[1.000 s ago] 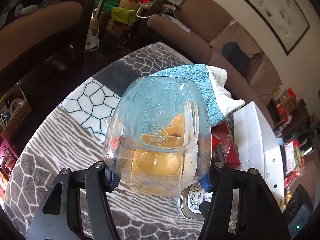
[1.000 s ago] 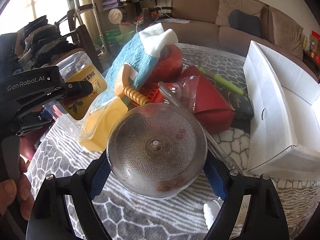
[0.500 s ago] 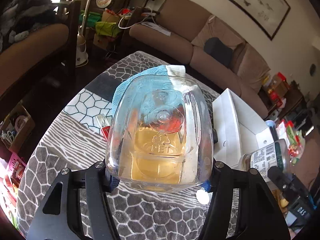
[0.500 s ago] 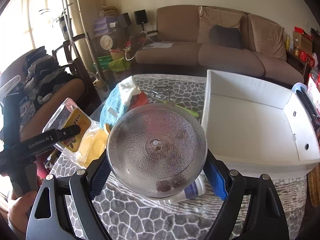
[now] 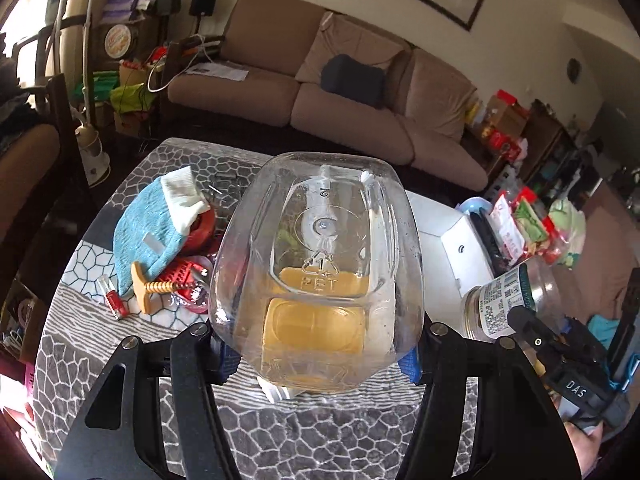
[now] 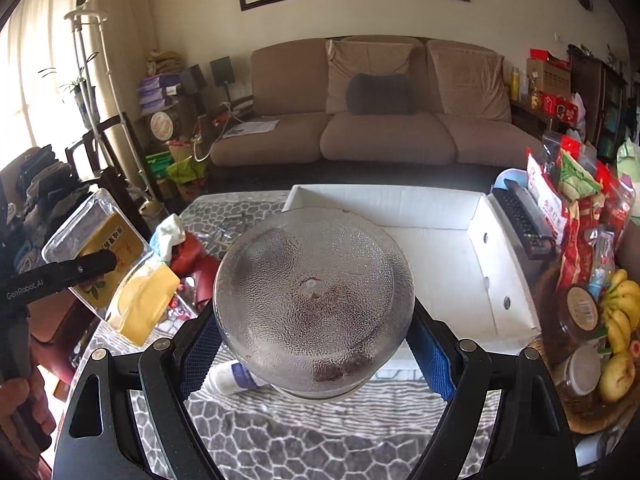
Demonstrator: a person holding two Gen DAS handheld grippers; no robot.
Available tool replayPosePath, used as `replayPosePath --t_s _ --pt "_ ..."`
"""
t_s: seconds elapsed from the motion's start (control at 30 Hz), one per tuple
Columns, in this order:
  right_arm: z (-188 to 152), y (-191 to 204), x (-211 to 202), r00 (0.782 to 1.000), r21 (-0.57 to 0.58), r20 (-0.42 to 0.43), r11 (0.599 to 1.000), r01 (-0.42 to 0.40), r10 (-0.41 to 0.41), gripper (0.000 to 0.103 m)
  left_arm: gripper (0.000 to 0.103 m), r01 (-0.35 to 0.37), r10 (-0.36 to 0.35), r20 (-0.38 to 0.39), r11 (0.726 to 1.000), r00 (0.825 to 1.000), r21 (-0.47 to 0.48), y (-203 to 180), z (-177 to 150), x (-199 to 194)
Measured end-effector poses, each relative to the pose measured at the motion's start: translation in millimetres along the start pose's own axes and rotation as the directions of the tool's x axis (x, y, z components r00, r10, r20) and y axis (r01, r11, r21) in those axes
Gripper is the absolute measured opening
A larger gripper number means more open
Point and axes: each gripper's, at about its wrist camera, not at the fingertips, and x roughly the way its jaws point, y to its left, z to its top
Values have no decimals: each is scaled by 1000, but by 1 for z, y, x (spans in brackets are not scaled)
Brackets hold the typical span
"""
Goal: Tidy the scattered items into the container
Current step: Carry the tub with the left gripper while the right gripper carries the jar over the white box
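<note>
The left tool is raised above the tabletop, both fingers pressed against a clear plastic container. The right tool is also raised above the tabletop, its blue-padded fingers clamped on a glass jar. A hand grips the left tool's handle.

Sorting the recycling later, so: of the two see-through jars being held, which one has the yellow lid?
The squarish jar in the left claw, with PET stamped on its base. The round jar in the right claw shows no yellow.
</note>
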Motion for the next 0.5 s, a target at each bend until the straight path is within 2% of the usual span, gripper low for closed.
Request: replayPosePath --t_s 0.13,0.3,0.5 --pt "9 -39 -3 1000 25 1 999 29 -29 87 58 12 -11 -29 999 1000 44 -46 9 30" --pt "18 -80 9 998 42 -15 997 67 -67 87 58 9 -3 -75 996 997 84 -86 17 78" --pt "19 -117 55 994 81 -86 994 79 -73 87 58 -28 44 -125 991 991 131 -98 7 139"
